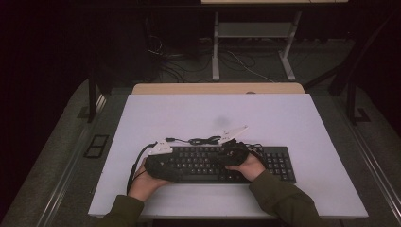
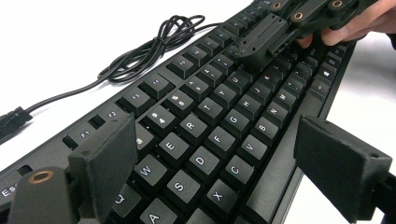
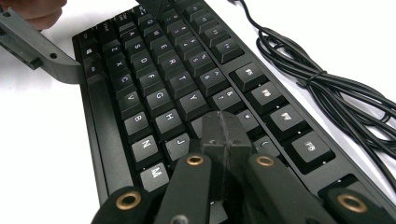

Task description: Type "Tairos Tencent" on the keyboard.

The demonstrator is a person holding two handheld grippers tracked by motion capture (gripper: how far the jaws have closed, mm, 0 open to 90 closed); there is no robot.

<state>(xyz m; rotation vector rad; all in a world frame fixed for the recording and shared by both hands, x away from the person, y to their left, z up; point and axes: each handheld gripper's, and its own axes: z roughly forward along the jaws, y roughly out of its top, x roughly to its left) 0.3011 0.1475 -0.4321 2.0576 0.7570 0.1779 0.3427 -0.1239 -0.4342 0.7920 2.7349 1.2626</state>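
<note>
Black keyboard [image 1: 227,163] lies flat at 6 o'clock on white table [image 1: 283,127]. Right gripper [image 3: 223,128], jaws pressed together, tips on keys near J. Left gripper [image 2: 212,154], jaws spread wide, straddles the keyboard's left end. Coiled cable [image 1: 204,140] at keyboard's 12 o'clock.
</note>
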